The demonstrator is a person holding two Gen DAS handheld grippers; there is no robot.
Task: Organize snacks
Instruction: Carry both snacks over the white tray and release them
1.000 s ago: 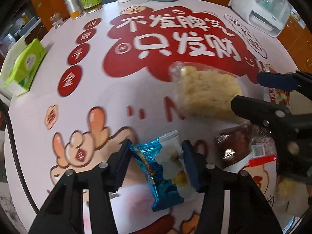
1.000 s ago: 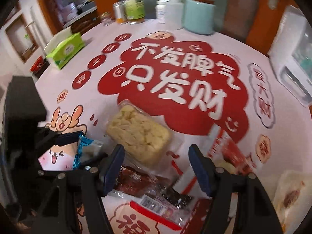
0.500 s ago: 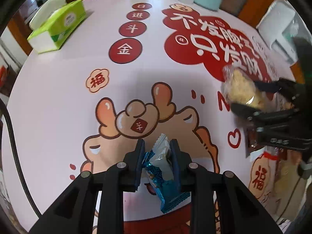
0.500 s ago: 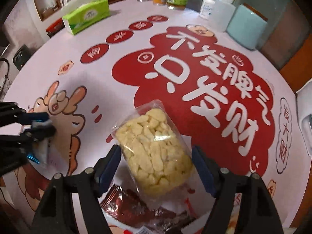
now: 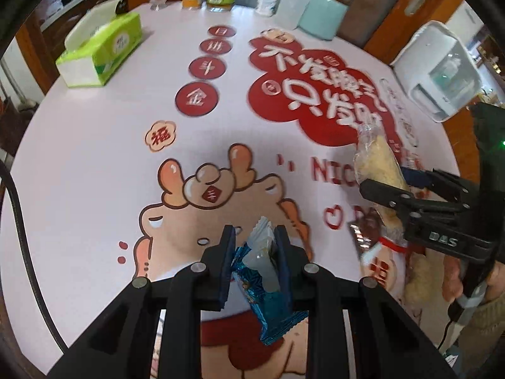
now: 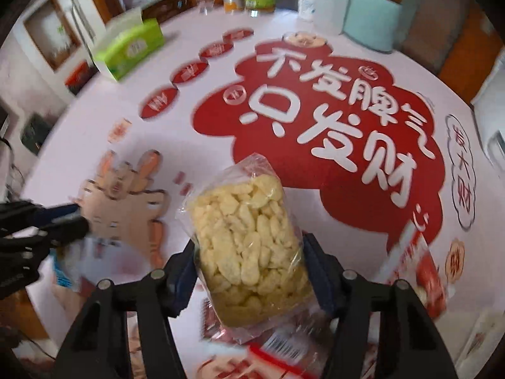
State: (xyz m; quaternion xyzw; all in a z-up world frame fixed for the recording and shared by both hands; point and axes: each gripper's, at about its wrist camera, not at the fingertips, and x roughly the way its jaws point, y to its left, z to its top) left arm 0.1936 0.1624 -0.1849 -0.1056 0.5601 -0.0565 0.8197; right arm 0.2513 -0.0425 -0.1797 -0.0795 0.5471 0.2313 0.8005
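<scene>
a crinkled blue foil snack packet [image 5: 268, 281] is clamped by the left gripper [image 5: 255, 265]; a clear bag of pale yellow puffed crisps [image 6: 249, 246] is pinched between the right gripper's [image 6: 249, 278] closing jaws.

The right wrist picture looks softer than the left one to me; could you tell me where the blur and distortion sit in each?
Right wrist view: the clear bag of yellow puffs between the fingers is sharp, while the table print, the green tissue box and the left gripper are smeared. Left wrist view: the blue snack packet is crisp, the red lettering is slightly blurred; fisheye bends the table edge in both.
</scene>
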